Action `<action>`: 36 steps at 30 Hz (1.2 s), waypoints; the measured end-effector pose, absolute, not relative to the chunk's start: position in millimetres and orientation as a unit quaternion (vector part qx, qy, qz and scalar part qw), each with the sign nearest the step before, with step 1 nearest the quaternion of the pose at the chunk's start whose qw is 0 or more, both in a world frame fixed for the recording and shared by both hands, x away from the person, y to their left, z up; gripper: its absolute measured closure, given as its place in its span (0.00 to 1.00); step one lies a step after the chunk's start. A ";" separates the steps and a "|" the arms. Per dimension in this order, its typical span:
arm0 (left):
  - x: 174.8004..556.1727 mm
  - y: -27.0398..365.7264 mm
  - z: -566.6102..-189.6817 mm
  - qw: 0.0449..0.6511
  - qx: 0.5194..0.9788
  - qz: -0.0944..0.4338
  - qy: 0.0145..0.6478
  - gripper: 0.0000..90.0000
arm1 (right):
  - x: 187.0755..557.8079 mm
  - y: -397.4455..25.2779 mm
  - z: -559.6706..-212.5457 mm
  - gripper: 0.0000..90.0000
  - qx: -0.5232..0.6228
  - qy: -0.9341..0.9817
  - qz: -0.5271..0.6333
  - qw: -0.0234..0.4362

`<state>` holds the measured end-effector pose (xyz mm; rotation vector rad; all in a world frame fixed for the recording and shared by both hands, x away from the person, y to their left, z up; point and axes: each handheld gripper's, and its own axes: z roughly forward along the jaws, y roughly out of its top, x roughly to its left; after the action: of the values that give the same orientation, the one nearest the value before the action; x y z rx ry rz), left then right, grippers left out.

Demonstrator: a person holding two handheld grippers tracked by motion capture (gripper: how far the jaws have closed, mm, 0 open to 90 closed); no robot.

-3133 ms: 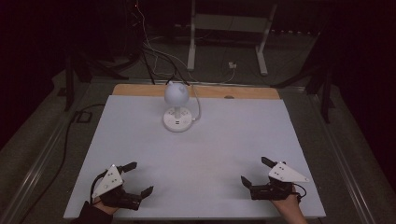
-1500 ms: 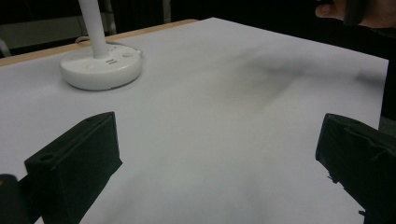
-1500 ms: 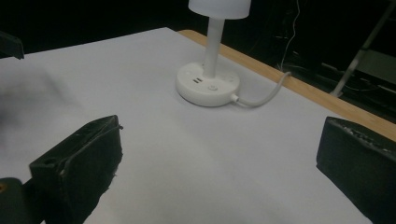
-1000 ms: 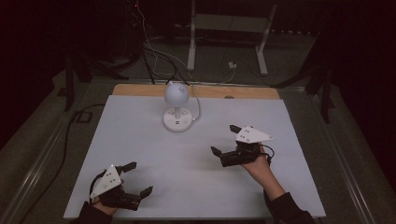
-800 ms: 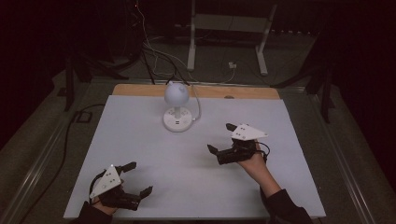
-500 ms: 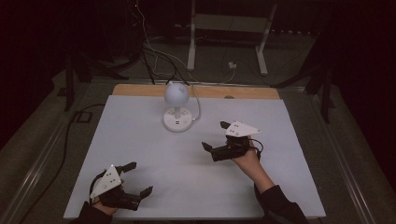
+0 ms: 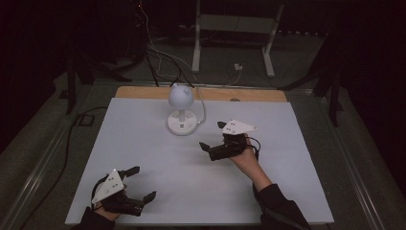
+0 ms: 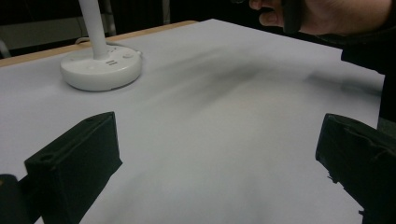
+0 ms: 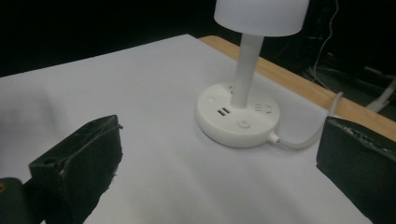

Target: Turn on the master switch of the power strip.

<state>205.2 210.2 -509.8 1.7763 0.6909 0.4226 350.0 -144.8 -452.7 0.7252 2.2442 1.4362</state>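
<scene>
Your right gripper (image 7: pixel 214 137) is closing in on the lamp (image 7: pixel 181 111), jaws spread; keep aiming for its base button (image 9: pixel 243 123), left gripper (image 7: pixel 140 184) idling spread.

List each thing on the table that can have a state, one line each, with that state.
lamp: upright, unlit, cable plugged into its base.
right gripper: open, empty, near the lamp's base.
left gripper: open, empty, at the table's near edge.

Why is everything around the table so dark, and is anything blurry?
High view: the white table is lit, the surroundings dim. Left gripper view: a smeared grey shadow crosses the table, and the far hand is soft. Right gripper view: the lamp looks sharp, its hand-held gripper's jaws blurred.
</scene>
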 end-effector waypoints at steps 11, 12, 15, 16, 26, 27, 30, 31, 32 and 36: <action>205.2 211.0 -509.7 0.562 0.752 0.180 0.294 0.00 | 366.1 -125.8 -457.1 0.00 0.254 0.804 0.506 0.184; 205.2 211.1 -509.6 0.561 0.753 0.179 0.294 0.00 | 367.5 -124.1 -457.4 0.00 0.254 0.805 0.504 0.184; 205.2 211.3 -509.4 0.562 0.752 0.180 0.293 0.00 | 373.7 -118.7 -459.1 0.05 0.258 0.799 0.509 0.187; 205.1 211.3 -509.4 0.561 0.753 0.180 0.293 0.00 | 375.3 -117.4 -459.8 0.05 0.260 0.798 0.511 0.187; 205.3 211.4 -509.6 0.562 0.753 0.178 0.292 0.00 | 391.3 -105.6 -471.8 0.18 0.273 0.803 0.492 0.196; 205.2 211.4 -509.7 0.562 0.753 0.178 0.292 0.00 | 394.7 -103.5 -474.1 0.19 0.276 0.803 0.491 0.193; 205.0 211.4 -509.7 0.562 0.753 0.178 0.292 0.00 | 398.2 -100.9 -476.5 0.20 0.282 0.803 0.488 0.194; 205.1 211.7 -509.6 0.562 0.753 0.178 0.292 0.00 | 402.0 -98.3 -478.7 0.23 0.287 0.802 0.484 0.198; 205.2 211.8 -509.6 0.563 0.752 0.178 0.292 0.00 | 403.8 -97.1 -479.8 0.25 0.290 0.802 0.483 0.199; 205.3 212.2 -509.7 0.563 0.752 0.178 0.293 0.00 | 408.5 -94.2 -482.4 0.33 0.297 0.802 0.478 0.200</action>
<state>205.3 212.2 -509.7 1.7694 0.6896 0.4188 408.5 -94.2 -482.4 0.8293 2.2409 1.3366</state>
